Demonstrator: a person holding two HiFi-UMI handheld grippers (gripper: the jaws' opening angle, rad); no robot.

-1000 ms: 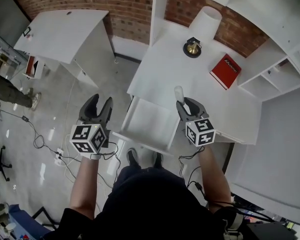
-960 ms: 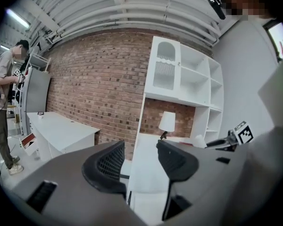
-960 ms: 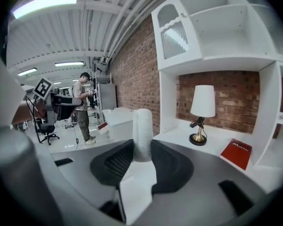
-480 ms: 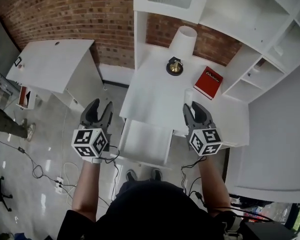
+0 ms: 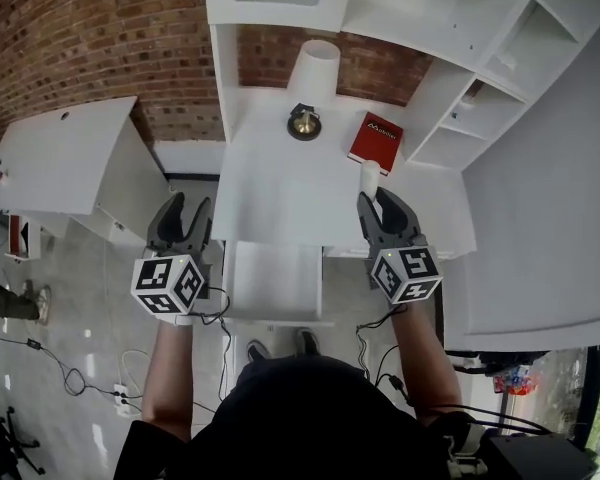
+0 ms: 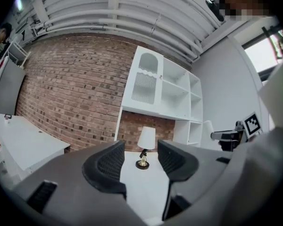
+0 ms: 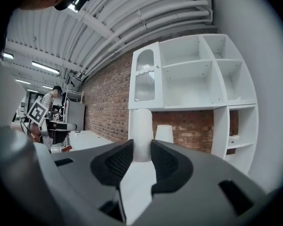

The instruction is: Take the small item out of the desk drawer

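- Head view: we stretch both forearms forward, side by side. The left gripper [image 5: 186,213] hangs to the left of the open drawer [image 5: 275,280]. The right gripper [image 5: 379,204] hovers over the right part of the desk [image 5: 270,183]. It holds the small white cylinder [image 5: 369,176] upright above the desktop, well apart from the drawer.
- Left gripper view: we see the jaws wide apart and pointing level, with nothing between them. A lamp [image 6: 146,139] stands far off in the gap.
- Right gripper view: both jaws clamp the cylinder's lower end, and it rises upright above them in front of white shelves [image 7: 198,74].
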